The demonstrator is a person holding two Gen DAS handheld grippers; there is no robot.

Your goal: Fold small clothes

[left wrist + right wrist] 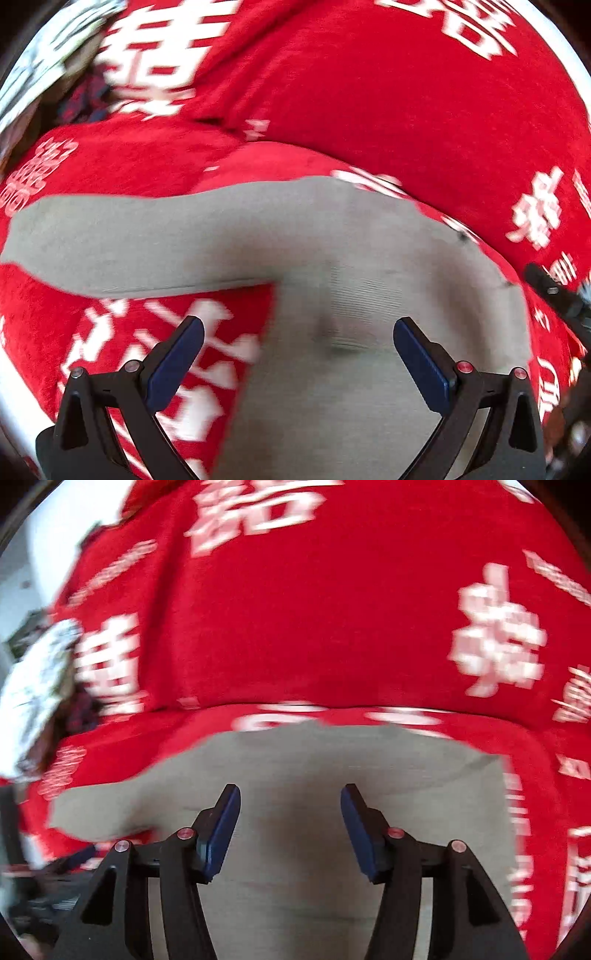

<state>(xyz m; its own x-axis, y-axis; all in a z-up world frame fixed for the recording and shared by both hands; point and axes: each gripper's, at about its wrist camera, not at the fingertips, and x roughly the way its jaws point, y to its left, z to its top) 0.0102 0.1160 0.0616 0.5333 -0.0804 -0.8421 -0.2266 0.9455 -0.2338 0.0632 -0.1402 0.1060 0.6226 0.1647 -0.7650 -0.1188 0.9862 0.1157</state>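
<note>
Both claws hang with jaws apart and empty: left claw [298, 334] wide, right claw [290, 806] narrower. Beneath them a grey garment [343, 369] lies spread on a red blanket [388, 92] with white characters.

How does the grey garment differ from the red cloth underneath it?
The grey garment is plain, while the red cloth carries white characters. The grey garment is small, with a sleeve stretched sideways; the red cloth spreads across nearly the whole view. The garment lies on top, the cloth beneath. Both are soft fabric.
</note>
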